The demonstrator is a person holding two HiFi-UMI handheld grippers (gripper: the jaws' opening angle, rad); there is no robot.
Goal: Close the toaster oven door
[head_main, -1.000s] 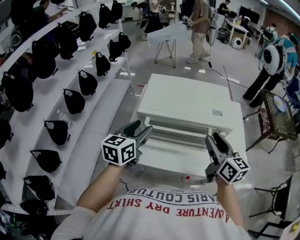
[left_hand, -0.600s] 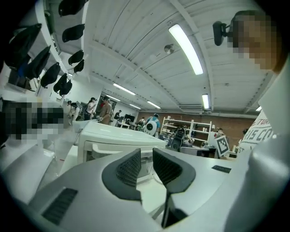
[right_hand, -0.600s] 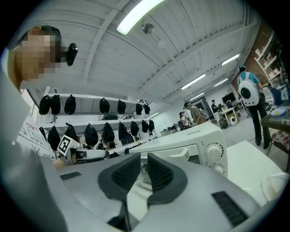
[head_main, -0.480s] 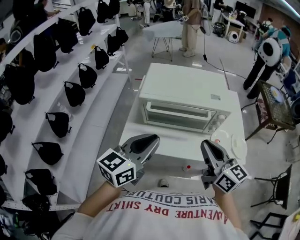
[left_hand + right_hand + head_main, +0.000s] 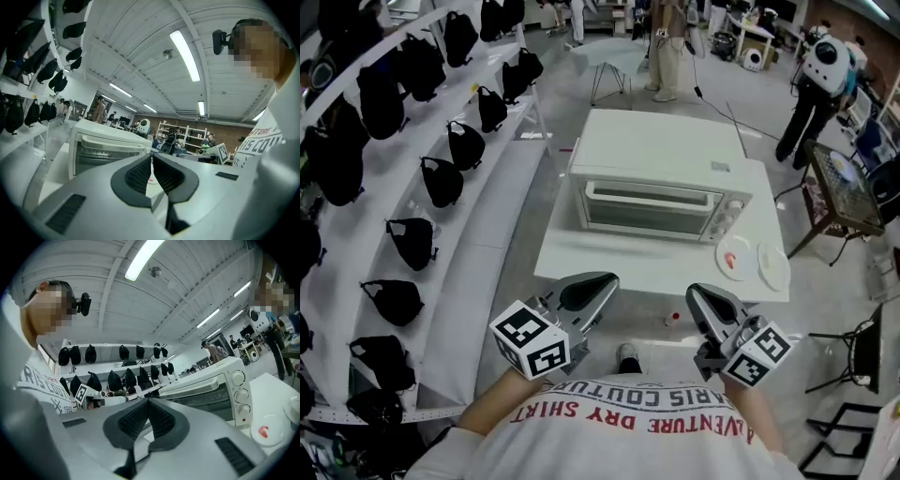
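Note:
The white toaster oven (image 5: pixel 652 192) stands on a white table (image 5: pixel 572 258), its glass door (image 5: pixel 649 211) upright and closed with the handle along the top. Both grippers are pulled back near my chest, well short of the table's front edge. My left gripper (image 5: pixel 598 284) is shut with its pads together and nothing between them; its jaws have just been closing. My right gripper (image 5: pixel 698 295) is also shut and empty, its jaws likewise just closed. The left gripper view shows that gripper (image 5: pixel 152 157) with the oven (image 5: pixel 101 145) beyond it. The right gripper view shows its gripper (image 5: pixel 148 401) and the oven's knobs (image 5: pixel 240 394).
Two white plates (image 5: pixel 735 258) (image 5: pixel 772 265) lie on the table right of the oven. A small red item (image 5: pixel 674 319) lies below the table's front edge. White shelves with black bags (image 5: pixel 441 178) run along the left. People stand at the back (image 5: pixel 666 47) and a wire table (image 5: pixel 839 187) is at the right.
The oven door, lying open a second ago with both grippers at its front edge, now stands closed. Both grippers have drawn back toward my body and their jaws have shut.

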